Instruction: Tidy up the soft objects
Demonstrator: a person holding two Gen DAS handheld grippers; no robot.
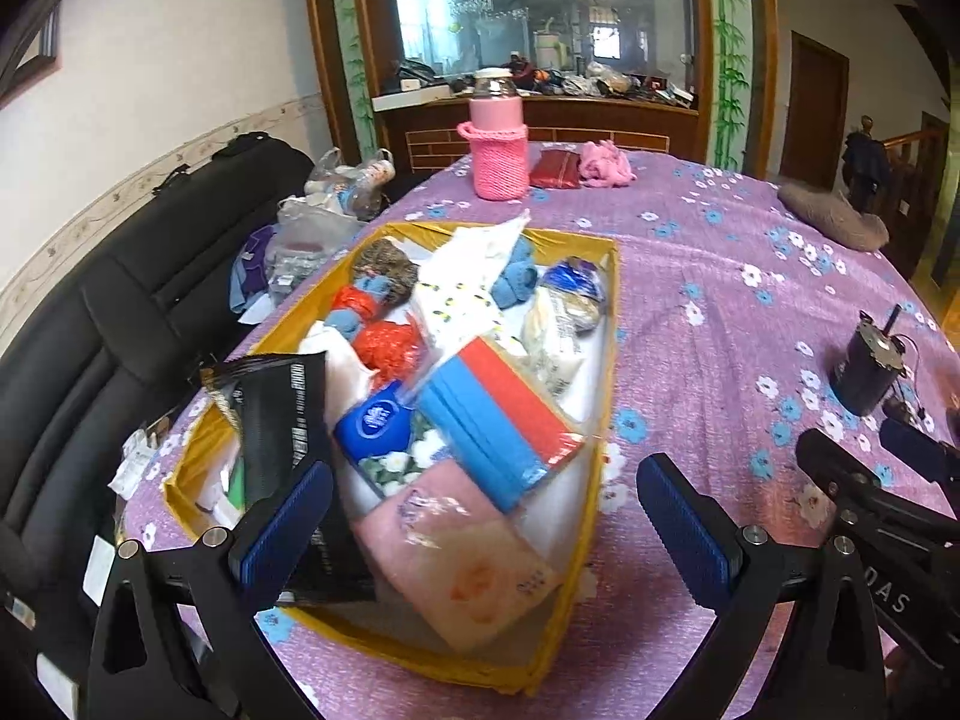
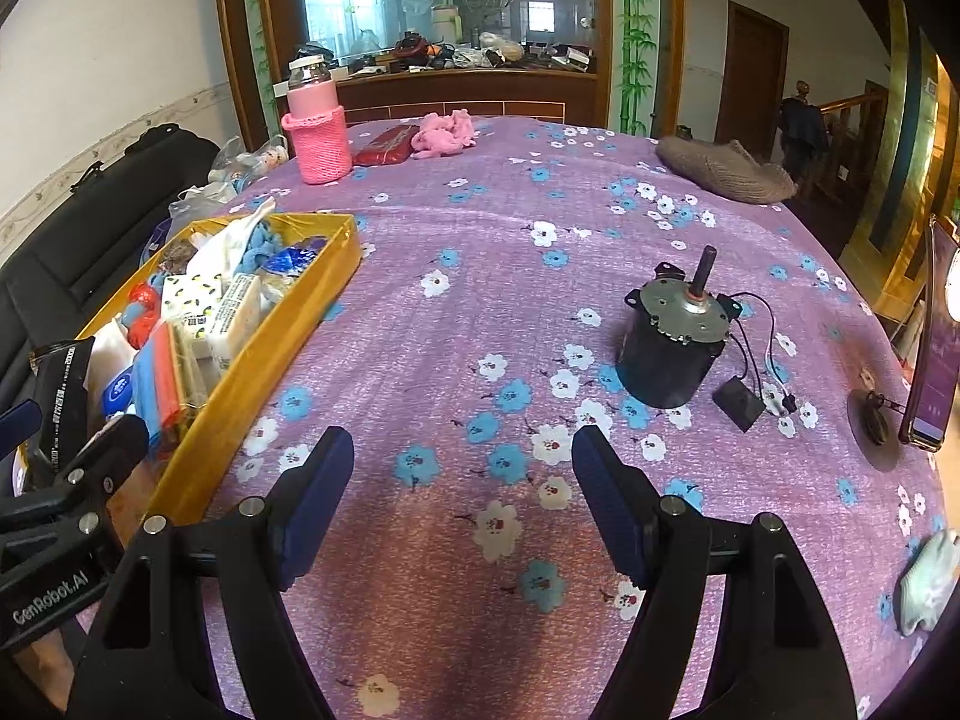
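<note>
A yellow box point(image 1: 605, 354) on the purple flowered tablecloth holds several soft items: a blue and red sponge pack point(image 1: 498, 414), a pink towel pack point(image 1: 462, 546), blue socks point(image 1: 515, 276), red mesh point(image 1: 384, 342). My left gripper point(image 1: 483, 516) is open, just above the box's near end, empty. The box also shows in the right wrist view point(image 2: 264, 360). My right gripper point(image 2: 462, 498) is open and empty over bare cloth right of the box. A pink fluffy item point(image 2: 444, 133) and a grey knitted item point(image 2: 720, 171) lie at the far side.
A black motor with wires point(image 2: 675, 342) stands right of centre. A pink-sleeved bottle point(image 2: 317, 126) and a red pouch point(image 2: 384, 147) stand at the far edge. A phone point(image 2: 936, 348) leans at the right edge. A black sofa point(image 1: 90, 324) with bags lies left of the table.
</note>
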